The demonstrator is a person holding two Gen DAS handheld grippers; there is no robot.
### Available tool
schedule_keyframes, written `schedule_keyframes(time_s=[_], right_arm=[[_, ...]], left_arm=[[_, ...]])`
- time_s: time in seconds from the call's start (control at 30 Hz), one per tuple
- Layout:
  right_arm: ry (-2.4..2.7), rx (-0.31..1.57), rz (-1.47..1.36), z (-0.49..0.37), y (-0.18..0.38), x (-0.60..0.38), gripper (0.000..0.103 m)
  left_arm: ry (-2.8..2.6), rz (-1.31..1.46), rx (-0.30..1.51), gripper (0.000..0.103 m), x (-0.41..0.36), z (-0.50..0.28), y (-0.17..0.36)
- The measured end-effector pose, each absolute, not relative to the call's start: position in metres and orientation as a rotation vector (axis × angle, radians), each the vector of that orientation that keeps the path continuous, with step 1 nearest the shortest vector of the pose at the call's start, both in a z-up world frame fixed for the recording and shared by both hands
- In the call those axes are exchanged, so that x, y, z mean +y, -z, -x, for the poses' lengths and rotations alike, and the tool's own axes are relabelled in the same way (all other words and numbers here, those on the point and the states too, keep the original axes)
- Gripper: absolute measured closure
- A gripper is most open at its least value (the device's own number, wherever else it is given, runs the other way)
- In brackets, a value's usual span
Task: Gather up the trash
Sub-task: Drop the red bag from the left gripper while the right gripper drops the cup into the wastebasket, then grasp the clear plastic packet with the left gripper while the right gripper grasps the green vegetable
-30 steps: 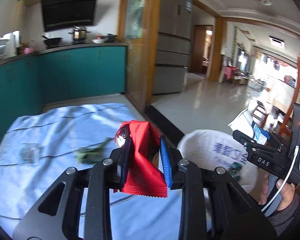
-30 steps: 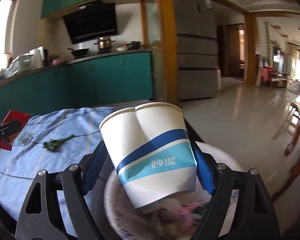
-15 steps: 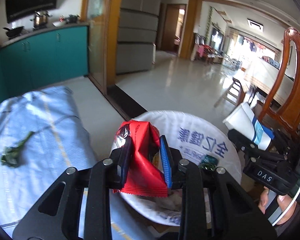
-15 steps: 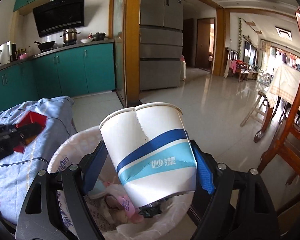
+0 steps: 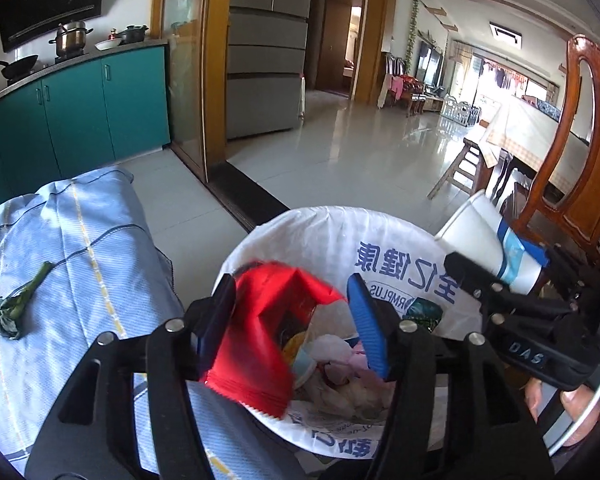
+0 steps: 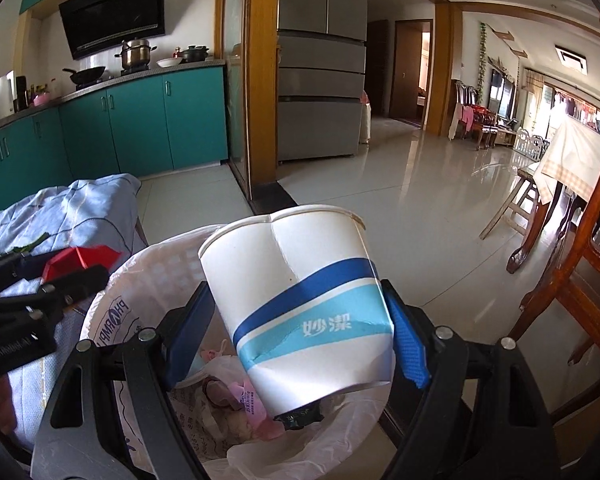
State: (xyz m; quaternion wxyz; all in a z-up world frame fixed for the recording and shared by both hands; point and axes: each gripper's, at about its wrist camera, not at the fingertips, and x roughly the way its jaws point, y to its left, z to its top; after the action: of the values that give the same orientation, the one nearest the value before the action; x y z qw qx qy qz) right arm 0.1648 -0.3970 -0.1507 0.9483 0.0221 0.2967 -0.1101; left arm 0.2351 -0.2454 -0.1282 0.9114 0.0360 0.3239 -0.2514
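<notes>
My left gripper point(image 5: 290, 300) hangs over the bin lined with a white printed bag point(image 5: 320, 232). Its jaws are opening. Between them is a red snack wrapper point(image 5: 260, 340), blurred, leaning by the left pad and well apart from the right pad. My right gripper point(image 6: 296, 308) is shut on a dented white paper cup with blue bands point(image 6: 300, 304), held tilted above the same bin point(image 6: 112, 292). In the left wrist view the cup point(image 5: 480, 248) and the right gripper point(image 5: 480, 280) sit over the bin's right rim. Crumpled pink and white trash point(image 6: 236, 400) lies inside.
A table under a light blue cloth point(image 5: 80, 240) stands left of the bin, with a green vegetable stem point(image 5: 12, 312) on it. A wooden chair point(image 5: 580, 160) is close on the right. Teal cabinets point(image 6: 140, 128), a grey fridge point(image 6: 320, 80) and open tiled floor lie beyond.
Both grippers swung from the table to above the bin. The left jaws have just spread and the red wrapper has come loose between them. The right grip on the cup is unchanged.
</notes>
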Motion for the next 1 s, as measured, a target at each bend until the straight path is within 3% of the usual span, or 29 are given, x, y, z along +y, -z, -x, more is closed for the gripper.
schedule_keyframes(time_s=[0.13, 0.3, 0.5, 0.83, 1.0], right_arm=[[0.233, 0.619, -0.026, -0.167, 0.152, -0.394, 0.021], [0.249, 0.612, -0.013, -0.169, 0.149, -0.391, 0.012], [0.206, 0.609, -0.034, -0.174, 0.147, -0.382, 0.01], [-0.21, 0.639, -0.048, -0.219, 0.129, -0.273, 0.009], [-0.421, 0.694, -0.086, -0.254, 0.123, -0.207, 0.009]], left_arm=[[0.525, -0.041, 0.659, 0.032, -0.236, -0.234, 0.123], [0.52, -0.019, 0.646, 0.023, -0.223, -0.232, 0.115], [0.339, -0.04, 0.603, 0.023, -0.173, -0.231, 0.106], [-0.237, 0.023, 0.63, 0.023, 0.037, -0.274, 0.115], [-0.31, 0.143, 0.718, 0.022, 0.106, -0.297, 0.127]])
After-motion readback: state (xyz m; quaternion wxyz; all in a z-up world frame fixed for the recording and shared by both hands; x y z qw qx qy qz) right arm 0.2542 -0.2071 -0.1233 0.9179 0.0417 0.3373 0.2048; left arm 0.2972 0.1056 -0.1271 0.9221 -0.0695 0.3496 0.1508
